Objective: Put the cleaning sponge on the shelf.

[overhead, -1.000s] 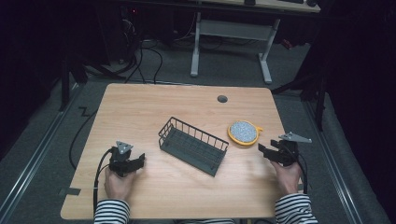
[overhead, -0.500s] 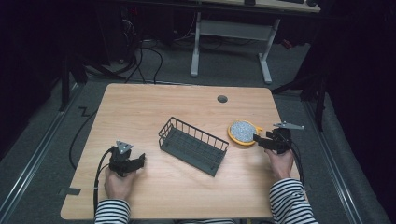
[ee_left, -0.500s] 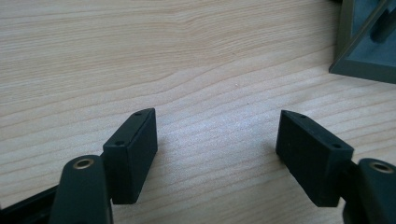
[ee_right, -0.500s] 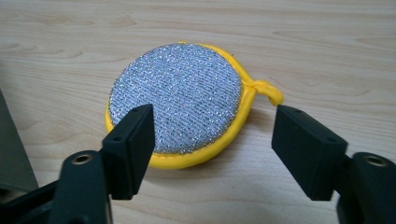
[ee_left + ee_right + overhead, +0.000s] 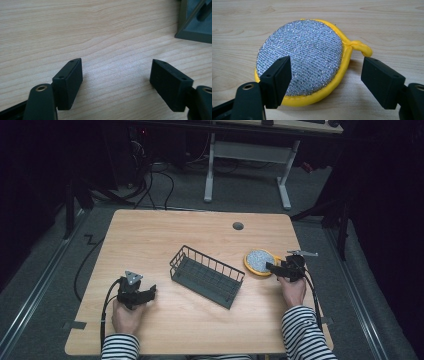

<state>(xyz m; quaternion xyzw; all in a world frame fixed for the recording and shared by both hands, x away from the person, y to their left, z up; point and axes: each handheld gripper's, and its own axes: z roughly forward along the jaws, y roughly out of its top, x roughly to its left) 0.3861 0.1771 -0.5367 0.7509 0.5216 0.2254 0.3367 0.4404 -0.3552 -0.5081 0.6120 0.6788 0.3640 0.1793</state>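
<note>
A round yellow scrub pad (image 5: 258,262) with a silver mesh face lies flat at the table's right. My right gripper (image 5: 273,267) points left at it, open, with jaws that have just been opening. In the right gripper view the pad (image 5: 304,60) lies just ahead of the gripper (image 5: 327,66), one jaw over its near edge and the other beside its yellow loop, neither pressing on it. My left gripper (image 5: 149,293) rests at the front left, open. Its jaws have just widened over bare wood (image 5: 116,68) with nothing between them.
A dark wire basket (image 5: 206,275) stands at an angle in the middle of the wooden table (image 5: 150,235); its corner (image 5: 195,22) shows in the left gripper view. A round grommet hole (image 5: 238,226) sits near the far edge. Desk legs and cables stand on the floor beyond.
My right hand has moved left and away from the front edge, up to the scrub pad, and its jaws have spread. The left hand has stayed put.
</note>
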